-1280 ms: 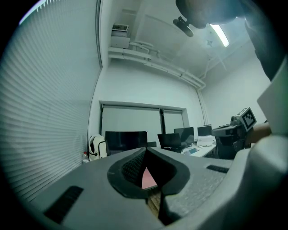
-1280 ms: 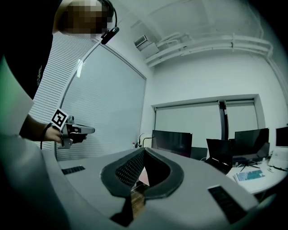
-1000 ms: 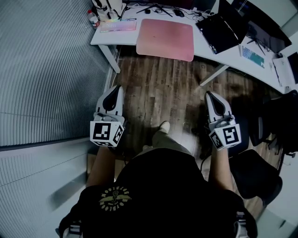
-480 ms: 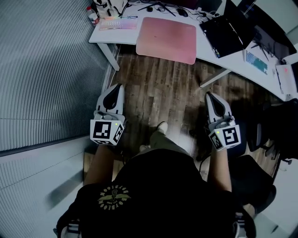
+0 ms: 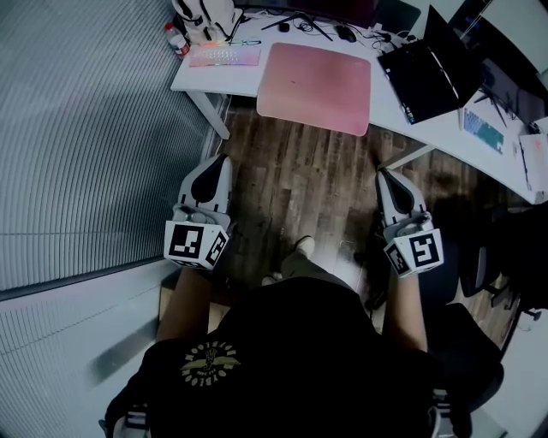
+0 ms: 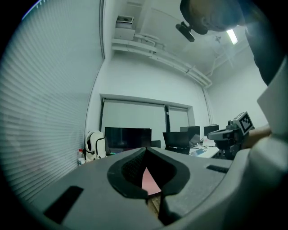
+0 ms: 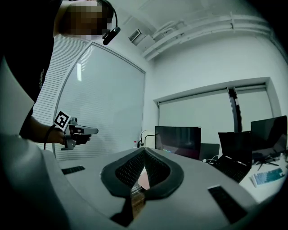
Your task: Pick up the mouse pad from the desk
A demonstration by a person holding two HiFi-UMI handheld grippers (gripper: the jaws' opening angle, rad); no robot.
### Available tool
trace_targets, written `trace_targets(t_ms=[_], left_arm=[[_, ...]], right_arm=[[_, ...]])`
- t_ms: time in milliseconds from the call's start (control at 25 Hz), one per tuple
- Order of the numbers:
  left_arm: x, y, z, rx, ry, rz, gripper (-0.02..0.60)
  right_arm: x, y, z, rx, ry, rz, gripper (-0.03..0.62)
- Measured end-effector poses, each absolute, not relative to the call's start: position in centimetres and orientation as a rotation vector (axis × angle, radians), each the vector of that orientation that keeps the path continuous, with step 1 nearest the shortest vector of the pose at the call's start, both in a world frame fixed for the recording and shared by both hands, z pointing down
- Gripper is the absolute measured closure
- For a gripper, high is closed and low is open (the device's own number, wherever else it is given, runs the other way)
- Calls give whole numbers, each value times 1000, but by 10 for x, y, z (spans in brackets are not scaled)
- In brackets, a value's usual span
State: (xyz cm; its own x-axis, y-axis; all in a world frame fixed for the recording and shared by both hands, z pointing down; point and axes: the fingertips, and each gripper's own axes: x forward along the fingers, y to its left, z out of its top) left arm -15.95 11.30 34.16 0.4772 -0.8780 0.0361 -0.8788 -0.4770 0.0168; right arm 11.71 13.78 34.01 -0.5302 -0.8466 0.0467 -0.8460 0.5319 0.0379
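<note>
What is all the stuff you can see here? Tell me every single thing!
desk: one, white, top
mouse pad: one, pink, middle of the desk
pink keyboard: one, left of the pad
blue keyboard: one, far right on the desk
laptop: one, black, open, right of the pad
bottle: one, red cap, the desk's left corner
backpack: one, white, behind the pink keyboard
chair: one, black, bottom right
floor: brown wood, below the desk
left gripper: one, white, shut, empty, over the floor
right gripper: one, white, shut, empty, over the floor
</note>
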Motion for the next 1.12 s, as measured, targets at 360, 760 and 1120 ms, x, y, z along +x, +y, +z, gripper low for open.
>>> trace_targets(t_ms=[360, 760, 1120], left_arm=[[-132, 77, 313, 2721, -1693, 90, 575], [-106, 66, 295, 2702, -1728, 31, 575], [-108, 55, 301, 2682, -1725, 33, 575]], right_arm=[[147, 98, 331, 1461, -2740, -44, 592], [199, 79, 303, 1535, -2774, -116, 592], [214, 75, 314, 1559, -2754, -91, 592]])
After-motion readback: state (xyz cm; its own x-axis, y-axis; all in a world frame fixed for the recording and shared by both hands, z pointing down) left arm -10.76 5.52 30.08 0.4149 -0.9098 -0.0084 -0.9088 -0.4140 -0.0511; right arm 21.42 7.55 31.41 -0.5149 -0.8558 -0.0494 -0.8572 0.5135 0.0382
